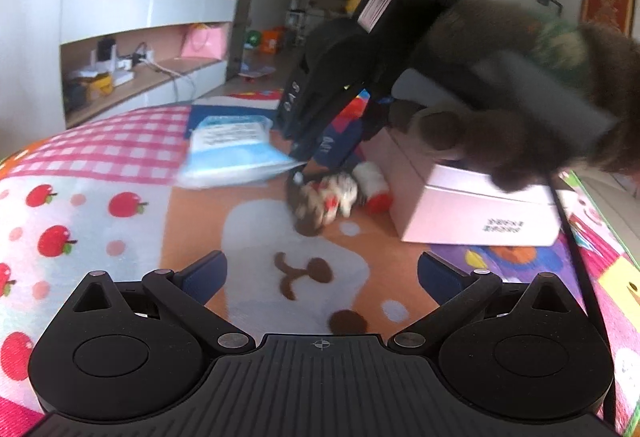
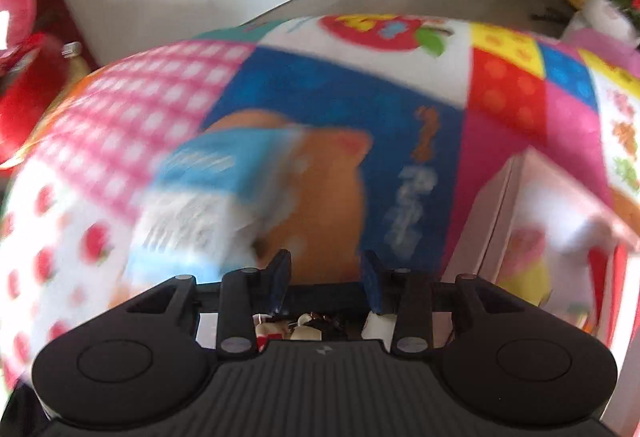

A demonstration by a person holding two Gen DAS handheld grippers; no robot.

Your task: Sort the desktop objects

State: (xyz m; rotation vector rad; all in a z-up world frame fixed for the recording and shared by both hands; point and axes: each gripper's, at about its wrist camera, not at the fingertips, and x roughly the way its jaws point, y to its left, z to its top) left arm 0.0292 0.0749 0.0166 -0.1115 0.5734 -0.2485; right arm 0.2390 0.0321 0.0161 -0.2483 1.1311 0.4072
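While your left gripper [image 1: 322,273] is hanging with fingers spread and empty over the patchwork mat [image 1: 100,173], your right gripper [image 1: 306,173] is reaching down beside the blue wipes pack [image 1: 232,145] (badly blurred), jaws clenching on a small striped toy [image 1: 328,197] near the white box [image 1: 476,213].

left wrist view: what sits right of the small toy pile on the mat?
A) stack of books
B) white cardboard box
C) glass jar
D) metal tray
B: a white box with printed text on its side stands on the patterned mat, just right of the toy pile.
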